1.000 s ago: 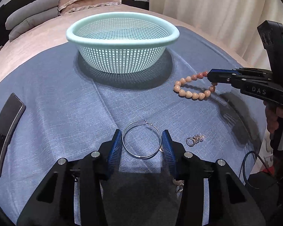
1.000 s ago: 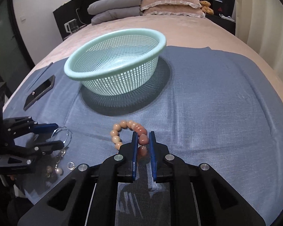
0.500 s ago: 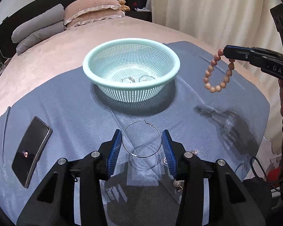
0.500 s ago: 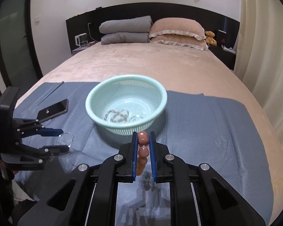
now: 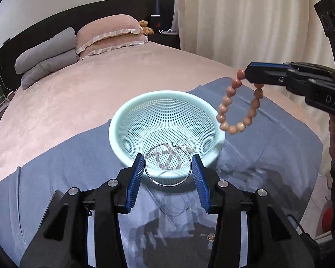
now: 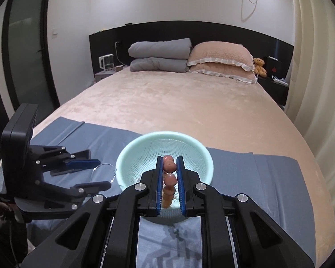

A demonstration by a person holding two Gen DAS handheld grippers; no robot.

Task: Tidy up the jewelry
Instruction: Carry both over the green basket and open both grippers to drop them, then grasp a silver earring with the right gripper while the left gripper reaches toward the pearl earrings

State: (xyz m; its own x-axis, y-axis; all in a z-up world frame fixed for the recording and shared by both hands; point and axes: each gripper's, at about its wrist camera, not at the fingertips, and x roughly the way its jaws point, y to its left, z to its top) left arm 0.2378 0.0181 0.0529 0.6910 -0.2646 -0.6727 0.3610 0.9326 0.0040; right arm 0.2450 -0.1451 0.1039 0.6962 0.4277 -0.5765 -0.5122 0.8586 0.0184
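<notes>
My right claw (image 6: 169, 174) pinches the bead bracelet (image 5: 239, 105), which dangles at right of the left-wrist frame, above the mint basket (image 5: 122, 120) rim. My left claw (image 5: 168, 174) clamps the hoop earring (image 5: 168, 165) at lower centre, over the basket's near edge. A pale bead strand (image 5: 167, 156) already lies inside; both held pieces remain to drop, plus a small trinket (image 5: 210, 236) on the blue cloth (image 5: 55, 167).

Even, fairly bright indoor light falls from above, throwing soft grey shadows onto the cloth (image 5: 55, 156) below both tools. Both views are sharp at the centre (fisheye bending grows strong toward the rim, where black corners close in). The curtain (image 5: 245, 22) looks slightly washed out. The basket (image 5: 122, 122) rim shows mild sheen.
</notes>
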